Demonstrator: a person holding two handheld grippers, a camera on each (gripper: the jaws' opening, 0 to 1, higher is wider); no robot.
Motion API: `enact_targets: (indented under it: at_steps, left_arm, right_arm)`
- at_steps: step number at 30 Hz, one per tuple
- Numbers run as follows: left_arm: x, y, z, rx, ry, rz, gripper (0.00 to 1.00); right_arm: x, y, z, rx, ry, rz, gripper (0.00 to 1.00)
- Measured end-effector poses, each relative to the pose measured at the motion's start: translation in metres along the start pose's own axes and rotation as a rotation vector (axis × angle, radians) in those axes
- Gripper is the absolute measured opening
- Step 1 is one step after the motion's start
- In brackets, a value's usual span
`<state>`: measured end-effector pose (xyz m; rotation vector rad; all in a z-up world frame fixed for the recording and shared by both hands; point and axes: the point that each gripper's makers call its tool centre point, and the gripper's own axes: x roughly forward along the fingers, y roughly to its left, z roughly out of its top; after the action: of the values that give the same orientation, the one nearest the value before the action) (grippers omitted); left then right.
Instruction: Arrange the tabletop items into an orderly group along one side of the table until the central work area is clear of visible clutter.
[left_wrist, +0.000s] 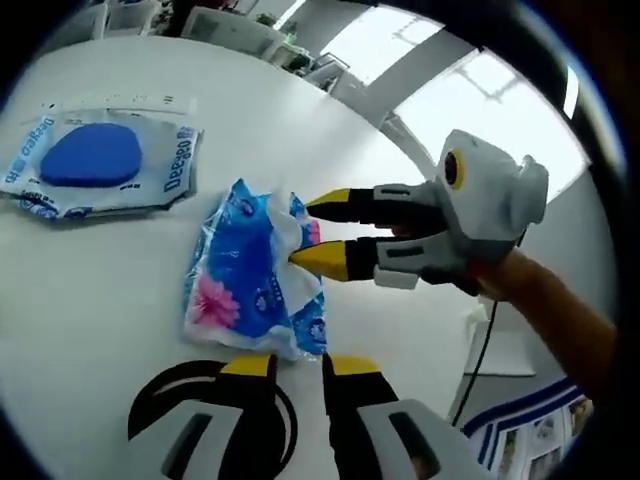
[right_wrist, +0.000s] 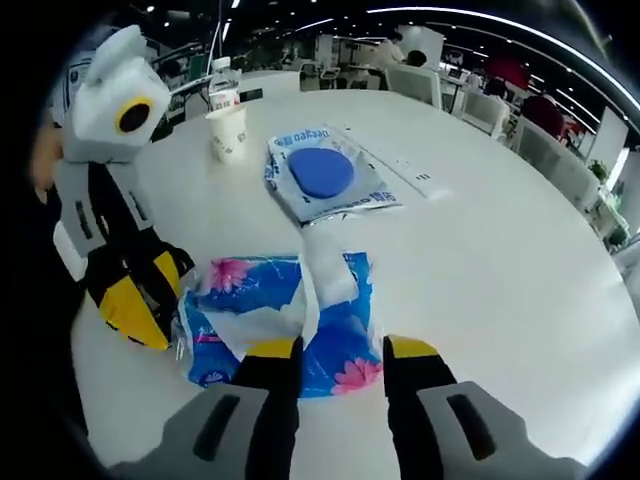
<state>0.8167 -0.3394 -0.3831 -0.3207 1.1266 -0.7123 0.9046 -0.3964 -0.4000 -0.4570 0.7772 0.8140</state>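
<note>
A blue flowered tissue pack (left_wrist: 245, 285) lies flat on the white table (left_wrist: 120, 300), with a white tissue sticking out of its top. My left gripper (left_wrist: 300, 366) is open, its yellow tips just short of the pack's near edge. My right gripper (left_wrist: 325, 232) comes in from the right, open, one tip on each side of the pack's far edge by the loose tissue. In the right gripper view the same pack (right_wrist: 250, 310) lies just beyond my open right gripper (right_wrist: 341, 348), and the left gripper (right_wrist: 150, 290) stands at the pack's left end.
A wet-wipes pack (left_wrist: 95, 160) with a blue oval lid lies further along the table, and again as the wipes pack (right_wrist: 325, 175). A paper cup (right_wrist: 228, 132) and a bottle (right_wrist: 222, 85) stand at the far edge. A black ring (left_wrist: 160, 400) lies under my left jaw.
</note>
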Motion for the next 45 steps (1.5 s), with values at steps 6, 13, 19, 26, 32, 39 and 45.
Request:
enact_targets:
  at_steps: [6,13,19,26,32,39,45]
  left_arm:
    - [0.007,0.006,0.003,-0.043,-0.009,0.025,0.21]
    - [0.012,0.013,0.000,-0.072,0.003,0.038,0.11]
    - [0.015,0.013,-0.003,-0.072,0.014,0.038,0.01]
    - [0.015,0.008,-0.002,-0.077,0.021,0.015,0.00]
    - [0.013,0.004,-0.002,-0.064,0.024,0.005,0.00]
    - [0.006,-0.002,0.001,-0.033,0.019,-0.009,0.00]
    - [0.001,-0.005,0.008,-0.003,0.011,-0.017,0.00]
  right_arm:
    - [0.002,-0.003,-0.002,0.013,-0.018,0.002,0.25]
    - [0.003,-0.002,-0.005,0.028,-0.024,0.008,0.19]
    - [0.003,-0.006,-0.009,0.039,-0.030,0.002,0.12]
    - [-0.004,-0.017,-0.013,0.075,-0.040,-0.030,0.00]
    - [-0.009,-0.013,-0.012,0.096,-0.040,-0.037,0.00]
    - [-0.020,-0.013,-0.006,0.093,-0.050,-0.063,0.00]
    - [-0.029,-0.019,-0.003,0.107,-0.064,-0.095,0.00]
